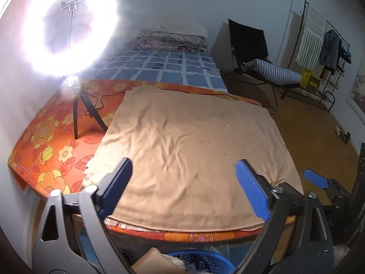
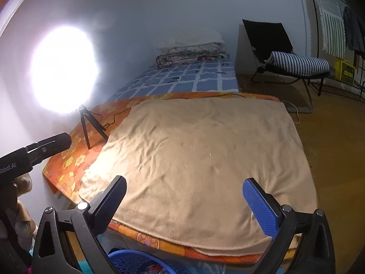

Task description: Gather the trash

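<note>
My left view alone shows the ring light's (image 1: 68,25) centre; blue basket (image 1: 200,261) sits below both spread, empty tongs (image 1: 194,191) (image 2: 194,203).

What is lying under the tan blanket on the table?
Under the tan blanket an orange flowered cloth shows at the left, far and near edges. Whatever lies beneath the blanket's middle is covered and cannot be seen.

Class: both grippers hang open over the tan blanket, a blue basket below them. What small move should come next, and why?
Probably pause and look around for leftover trash. The left gripper and right gripper are open and empty, the tan blanket shows no litter, and the blue basket already holds items.
</note>
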`<control>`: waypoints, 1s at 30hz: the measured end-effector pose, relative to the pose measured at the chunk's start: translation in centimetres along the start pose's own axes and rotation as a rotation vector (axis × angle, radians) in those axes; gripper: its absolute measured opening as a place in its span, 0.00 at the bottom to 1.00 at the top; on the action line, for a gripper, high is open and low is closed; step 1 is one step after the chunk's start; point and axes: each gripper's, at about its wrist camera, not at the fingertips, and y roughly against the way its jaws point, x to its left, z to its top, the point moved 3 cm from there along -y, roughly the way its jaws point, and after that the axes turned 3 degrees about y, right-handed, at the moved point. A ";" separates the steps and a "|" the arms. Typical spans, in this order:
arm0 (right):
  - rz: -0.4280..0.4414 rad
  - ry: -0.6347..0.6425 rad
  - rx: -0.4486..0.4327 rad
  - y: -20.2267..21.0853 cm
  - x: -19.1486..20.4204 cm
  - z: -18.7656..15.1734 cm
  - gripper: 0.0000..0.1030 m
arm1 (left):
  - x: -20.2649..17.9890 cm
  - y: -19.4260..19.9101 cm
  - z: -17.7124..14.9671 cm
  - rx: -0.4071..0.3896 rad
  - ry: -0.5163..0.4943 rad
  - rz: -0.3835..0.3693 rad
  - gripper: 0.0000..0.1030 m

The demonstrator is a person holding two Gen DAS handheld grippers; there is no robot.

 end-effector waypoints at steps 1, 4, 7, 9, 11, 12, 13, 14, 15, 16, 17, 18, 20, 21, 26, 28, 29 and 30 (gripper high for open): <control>-0.003 0.007 -0.005 0.0 0.2 0.0 1.00 | 0.0 -0.1 0.0 -0.003 -0.003 0.002 0.96; -0.004 0.038 -0.014 -0.3 0.7 0.2 1.00 | -0.1 -0.4 -0.1 -0.010 -0.019 0.014 0.96; 0.015 0.037 -0.014 -0.6 0.7 0.3 1.00 | -0.1 -0.6 -0.2 -0.003 -0.015 0.015 0.96; 0.034 0.023 -0.014 -0.7 0.6 0.3 1.00 | 0.0 -0.8 -0.3 0.000 0.002 0.010 0.96; 0.043 0.012 -0.010 -0.9 0.4 0.2 1.00 | 0.0 -1.1 -0.2 0.007 0.012 0.003 0.96; 0.045 0.009 -0.009 -1.0 0.2 0.2 1.00 | 0.0 -1.3 -0.3 0.014 0.015 0.001 0.96; 0.043 0.008 -0.010 -1.0 0.2 0.2 1.00 | -0.1 -1.5 -0.3 0.018 0.015 -0.001 0.96; 0.037 0.009 -0.011 -0.9 0.1 0.2 1.00 | -0.2 -1.6 -0.4 0.024 0.015 -0.004 0.96; 0.034 0.011 -0.013 -0.9 0.1 0.2 1.00 | -0.3 -1.7 -0.5 0.029 0.014 -0.008 0.96; 0.029 0.015 -0.016 -0.8 0.0 0.1 1.00 | -0.5 -1.7 -0.5 0.030 0.013 -0.010 0.96; 0.025 0.018 -0.018 -0.8 0.0 0.1 1.00 | -0.6 -1.8 -0.6 0.032 0.010 -0.012 0.96; 0.021 0.021 -0.018 -0.7 -0.1 0.1 1.00 | -0.7 -1.8 -0.6 0.032 0.006 -0.013 0.96; 0.016 0.019 -0.017 -0.7 -0.3 -0.1 1.00 | -0.9 -1.7 -0.7 0.031 -0.001 -0.011 0.96; 0.015 0.016 -0.018 -0.6 -0.4 -0.1 1.00 | -1.0 -1.7 -0.7 0.031 0.000 -0.010 0.96; 0.013 0.005 -0.018 -0.7 -0.7 -0.2 1.00 | -1.0 -1.6 -0.8 0.030 0.006 -0.013 0.97; 0.011 0.009 -0.022 -0.6 -0.7 -0.2 1.00 | -1.0 -1.7 -0.7 0.029 0.002 -0.012 0.97; 0.010 0.011 -0.023 -0.7 -0.6 -0.2 1.00 | -0.9 -1.7 -0.7 0.029 0.002 -0.011 0.97; 0.010 0.015 -0.024 -0.7 -0.5 -0.2 1.00 | -1.0 -1.7 -0.8 0.028 0.000 -0.009 0.97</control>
